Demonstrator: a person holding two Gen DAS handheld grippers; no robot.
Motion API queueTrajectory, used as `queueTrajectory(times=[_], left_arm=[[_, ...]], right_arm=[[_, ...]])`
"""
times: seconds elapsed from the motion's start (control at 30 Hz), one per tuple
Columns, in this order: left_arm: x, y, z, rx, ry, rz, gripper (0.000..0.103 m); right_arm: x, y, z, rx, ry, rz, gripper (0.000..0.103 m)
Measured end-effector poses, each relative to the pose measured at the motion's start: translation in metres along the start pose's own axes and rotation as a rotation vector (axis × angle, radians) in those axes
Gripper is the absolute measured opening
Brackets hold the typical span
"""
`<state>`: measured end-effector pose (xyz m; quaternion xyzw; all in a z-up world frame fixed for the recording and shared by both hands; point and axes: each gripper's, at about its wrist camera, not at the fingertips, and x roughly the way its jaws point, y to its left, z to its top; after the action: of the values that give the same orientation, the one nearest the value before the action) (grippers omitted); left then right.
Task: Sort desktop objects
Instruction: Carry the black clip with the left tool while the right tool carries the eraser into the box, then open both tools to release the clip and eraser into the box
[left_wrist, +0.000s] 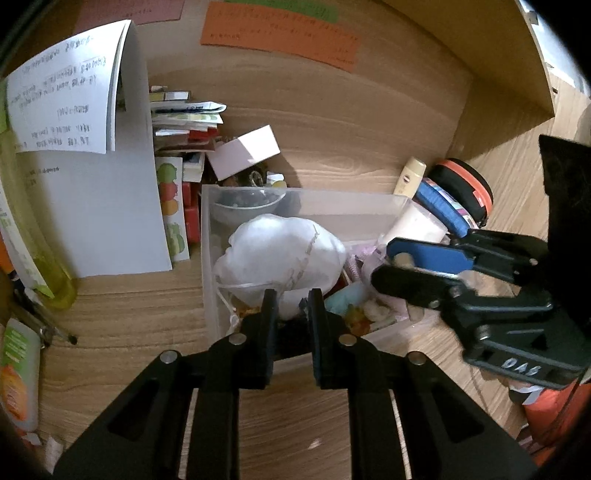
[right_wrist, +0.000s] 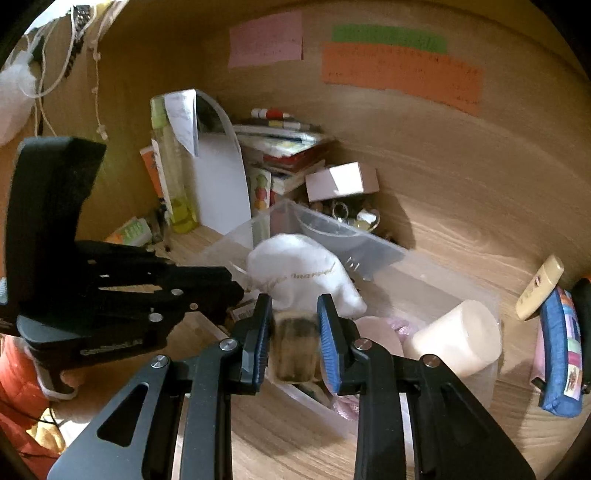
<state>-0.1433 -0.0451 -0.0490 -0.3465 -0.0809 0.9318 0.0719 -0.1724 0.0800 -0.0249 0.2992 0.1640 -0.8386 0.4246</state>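
Observation:
A clear plastic box (left_wrist: 306, 195) stands on the wooden desk and holds a white drawstring pouch (left_wrist: 280, 254) and small oddments. My left gripper (left_wrist: 292, 295) hangs over the box's near wall. Its narrow jaws are shut on a small dark object (left_wrist: 291, 334). In the right wrist view the same box (right_wrist: 369, 240) and pouch (right_wrist: 303, 273) lie ahead. My right gripper (right_wrist: 295, 299) is shut on a blurred tan block (right_wrist: 295, 343) above the box's near edge. The left gripper (right_wrist: 236, 290) reaches in from the left, and the right gripper (left_wrist: 384, 262) comes in from the right.
A cream cylinder (right_wrist: 458, 336) lies at the box's right end. Beside it are a blue pouch (right_wrist: 557, 350), a cream tube (right_wrist: 539, 288) and a black-orange case (left_wrist: 465, 188). Behind are stacked books (right_wrist: 288, 144), a pink box (left_wrist: 247, 151), white papers (left_wrist: 99, 206) and a yellow bottle (right_wrist: 173, 173).

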Motion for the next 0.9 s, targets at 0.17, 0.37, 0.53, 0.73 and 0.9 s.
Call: queueTrajectory(times=[0.17,0.37,0.53,0.73,0.9], left_arm=[[-0.004,0.001,0.0,-0.002,-0.02,0.0,0.027],[-0.012,-0.004,0.0,0.01,-0.042,-0.007,0.032],[-0.023,-0.012,0.0,0.035,-0.075,0.022,0.044],[-0.038,-0.024,-0.008,0.046,-0.109,0.076,0.064],[-0.048,-0.034,-0.018,0.042,-0.119,0.118,0.074]], right_arm=[[0.009,0.002,-0.003,-0.015,0.032,0.007,0.026],[-0.002,0.009,-0.006,-0.056,0.005,-0.026,0.033],[-0.018,0.011,-0.011,-0.066,-0.026,-0.074,0.051],[-0.043,0.012,-0.019,-0.053,-0.072,-0.152,0.077],[-0.059,0.004,-0.028,-0.005,-0.089,-0.173,0.082]])
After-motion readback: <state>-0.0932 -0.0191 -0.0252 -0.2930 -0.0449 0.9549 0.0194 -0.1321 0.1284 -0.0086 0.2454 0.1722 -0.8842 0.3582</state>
